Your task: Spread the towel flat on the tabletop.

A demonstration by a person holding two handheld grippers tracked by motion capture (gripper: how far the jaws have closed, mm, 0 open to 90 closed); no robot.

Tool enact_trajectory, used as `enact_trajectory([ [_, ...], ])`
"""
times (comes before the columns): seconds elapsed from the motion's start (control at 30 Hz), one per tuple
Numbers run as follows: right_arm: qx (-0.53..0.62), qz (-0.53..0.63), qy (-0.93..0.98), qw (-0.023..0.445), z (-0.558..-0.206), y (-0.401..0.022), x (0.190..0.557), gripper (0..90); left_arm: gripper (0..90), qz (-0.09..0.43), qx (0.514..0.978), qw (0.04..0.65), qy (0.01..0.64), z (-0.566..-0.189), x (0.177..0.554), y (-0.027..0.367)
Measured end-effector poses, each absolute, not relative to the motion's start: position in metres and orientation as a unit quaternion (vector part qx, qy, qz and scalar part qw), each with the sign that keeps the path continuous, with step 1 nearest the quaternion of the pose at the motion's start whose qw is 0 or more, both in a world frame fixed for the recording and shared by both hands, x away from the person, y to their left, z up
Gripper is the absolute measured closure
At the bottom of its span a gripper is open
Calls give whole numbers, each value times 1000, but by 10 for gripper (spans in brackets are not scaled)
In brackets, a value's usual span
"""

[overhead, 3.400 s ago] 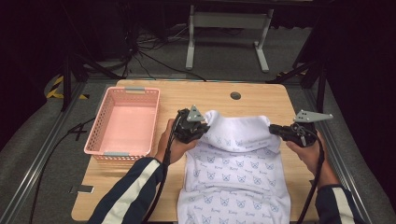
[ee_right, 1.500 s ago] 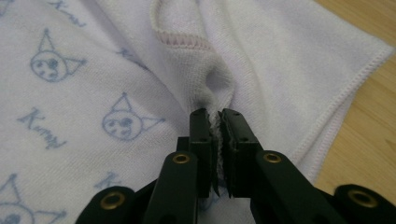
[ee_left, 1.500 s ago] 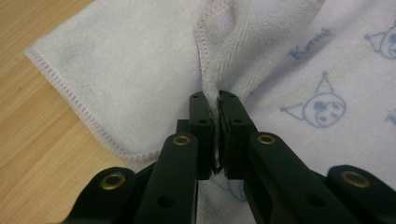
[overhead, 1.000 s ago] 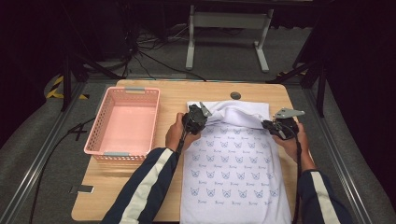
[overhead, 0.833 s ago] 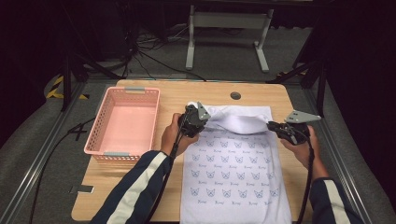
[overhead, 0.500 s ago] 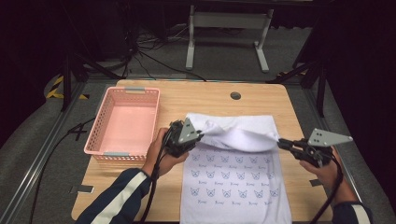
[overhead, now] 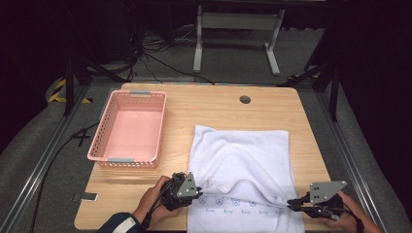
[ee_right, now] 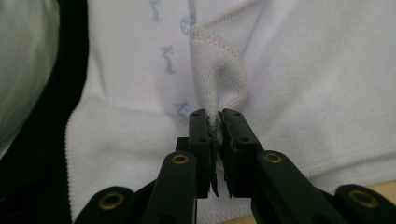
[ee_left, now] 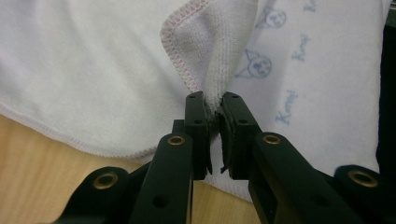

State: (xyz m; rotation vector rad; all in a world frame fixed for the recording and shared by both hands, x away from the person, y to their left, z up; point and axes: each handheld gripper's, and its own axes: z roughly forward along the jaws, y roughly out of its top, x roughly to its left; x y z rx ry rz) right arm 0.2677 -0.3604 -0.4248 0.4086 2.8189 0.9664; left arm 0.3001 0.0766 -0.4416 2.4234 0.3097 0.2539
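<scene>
Work in hand: the folding of a white towel (overhead: 240,160) with a blue cat print, its far edge brought toward the person over the near part.
Towel's place: it lay on the tabletop (overhead: 214,104), right of centre, with its near end at the 6 o'clock edge of the tabletop and its far edge short of the round hole (overhead: 245,99) at 12 o'clock.
Left gripper (overhead: 197,190): at about 7 o'clock of the towel; its fingers (ee_left: 196,126) were closed to a sliver on a pinched corner of the hemmed edge, as the left gripper view showed.
Right gripper (overhead: 291,203): at about 5 o'clock of the towel; its fingers (ee_right: 200,135) were likewise clamped on a bunched corner of the hem.
Done so far: the plain upper layer covered most of the printed layer, and only a strip of cat print showed at the near end between the two grippers.
Edge between the grippers: it sagged and rose in a low hump at the middle, not yet laid flat.
Left to do, by judgement: setting the two corners down on the near edge, letting go, and smoothing the fold; a further fold may have followed.
Pink basket (overhead: 128,131): empty, at 9 o'clock of the towel, well apart from it; perhaps the towel's destination, though that could not be told.
</scene>
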Motion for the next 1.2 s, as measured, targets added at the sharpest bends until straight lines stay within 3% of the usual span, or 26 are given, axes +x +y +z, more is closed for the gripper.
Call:
enact_trajectory([
  [0.23,176,300,935,67,-445,-358,282,832,826,110,935,306,142,-456,320,76],
  [0.5,238,302,912,141,-447,-357,331,832,824,155,918,308,197,-458,362,67],
  [0.7,256,310,904,146,-448,-360,350,820,797,154,912,322,202,-457,383,65],
  [0.93,259,338,889,167,-437,-366,336,834,847,160,903,353,187,-439,371,70],
  [1.2,219,395,869,201,-399,-386,306,827,846,193,878,414,143,-402,340,86],
])
